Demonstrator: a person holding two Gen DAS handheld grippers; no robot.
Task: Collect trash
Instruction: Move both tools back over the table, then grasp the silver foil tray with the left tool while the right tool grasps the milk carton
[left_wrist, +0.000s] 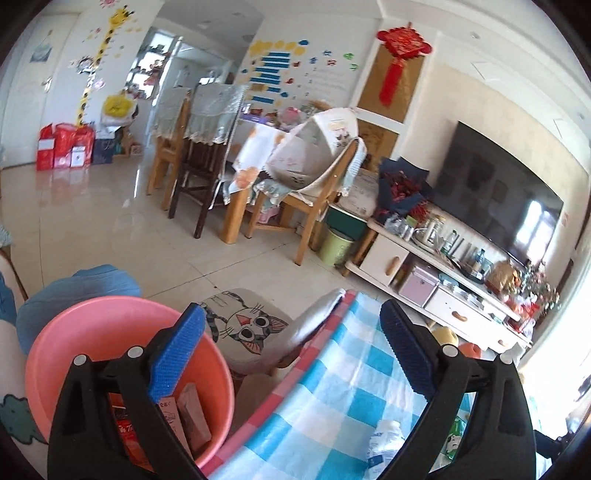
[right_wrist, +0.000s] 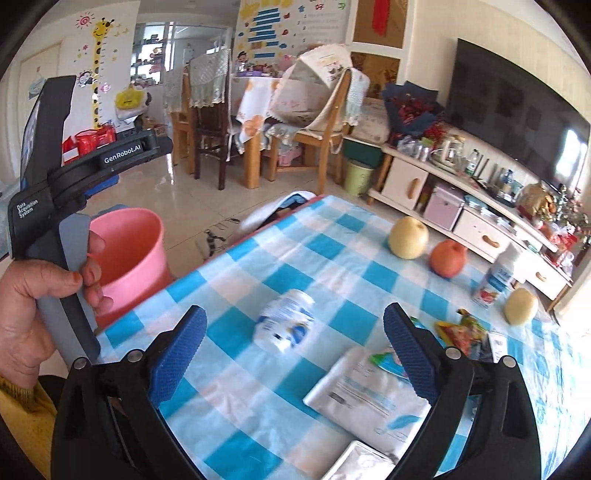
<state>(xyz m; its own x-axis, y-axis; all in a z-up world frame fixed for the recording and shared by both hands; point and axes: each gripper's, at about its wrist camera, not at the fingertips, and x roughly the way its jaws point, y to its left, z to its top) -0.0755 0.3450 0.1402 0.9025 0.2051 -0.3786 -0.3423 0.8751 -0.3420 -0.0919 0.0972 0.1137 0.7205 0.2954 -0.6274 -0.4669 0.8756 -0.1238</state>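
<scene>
Two grippers, both spread wide and empty: left gripper (left_wrist: 291, 354) hangs over the table edge with one finger above the pink bin (left_wrist: 74, 343), right gripper (right_wrist: 293, 356) is over the checked table (right_wrist: 332, 240) aimed at a lying white bottle (right_wrist: 286, 319). Bin sits on the floor just beside the table's left edge and already has cartons (left_wrist: 184, 417) in it. Trash left on the table: the bottle, a white pouch (right_wrist: 365, 398) near the right finger, a colourful wrapper (right_wrist: 461, 332) further right. Likely step is grabbing the bottle; it lies on its side and will probably roll, so straddle the body, not the cap end, come down close to the cloth and close squarely. Pear (right_wrist: 408, 238), pomegranate (right_wrist: 448, 258) and the upright yogurt bottle (right_wrist: 496, 277) look like non-trash, leave them. Right view alone shows the whole tabletop, the fruit and the hand (right_wrist: 40, 302) holding the left tool. Left view alone shows inside the bin and the cat stool (left_wrist: 251, 325) beside it; the bottle is only a sliver at its bottom edge.
</scene>
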